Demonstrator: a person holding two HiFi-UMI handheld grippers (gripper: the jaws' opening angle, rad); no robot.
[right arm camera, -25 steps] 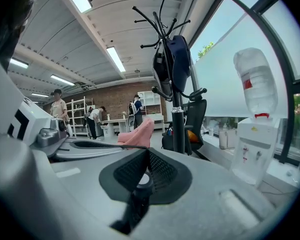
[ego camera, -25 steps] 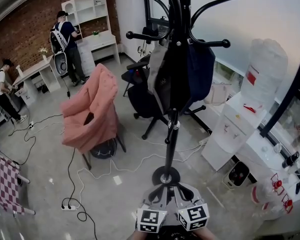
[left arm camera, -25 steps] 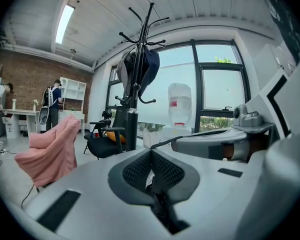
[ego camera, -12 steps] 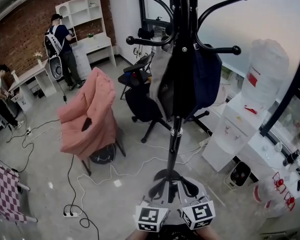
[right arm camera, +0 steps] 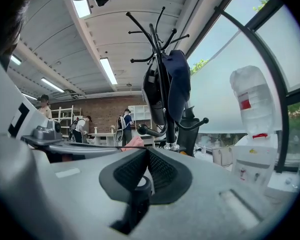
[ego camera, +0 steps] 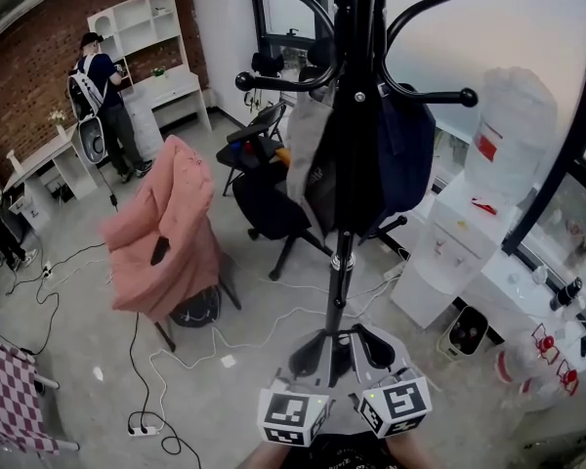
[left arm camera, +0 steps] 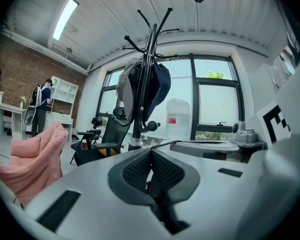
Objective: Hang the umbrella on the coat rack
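Observation:
The black coat rack (ego camera: pixel 343 262) stands straight ahead, with grey and dark blue garments on its hooks. A long black folded shape (ego camera: pixel 356 135) hangs close along the pole. It looks like the umbrella, but I cannot tell for sure. It also shows in the left gripper view (left arm camera: pixel 146 84) and the right gripper view (right arm camera: pixel 163 94). My left gripper (ego camera: pixel 313 352) and right gripper (ego camera: pixel 373 345) are side by side in front of the rack's foot and point at it. The pads of both (left arm camera: pixel 150 156) (right arm camera: pixel 146 156) are pressed together, and nothing shows between them.
A chair draped in pink cloth (ego camera: pixel 166 233) stands to the left of the rack, with a black office chair (ego camera: pixel 269 198) behind it. A white water dispenser (ego camera: pixel 469 233) is at the right. Cables (ego camera: pixel 137 360) trail over the floor. People (ego camera: pixel 98 86) stand at the far desks.
Both grippers have risen in the head view and now cover the rack's round base. The rack looks slightly larger and the pink chair has slid left.

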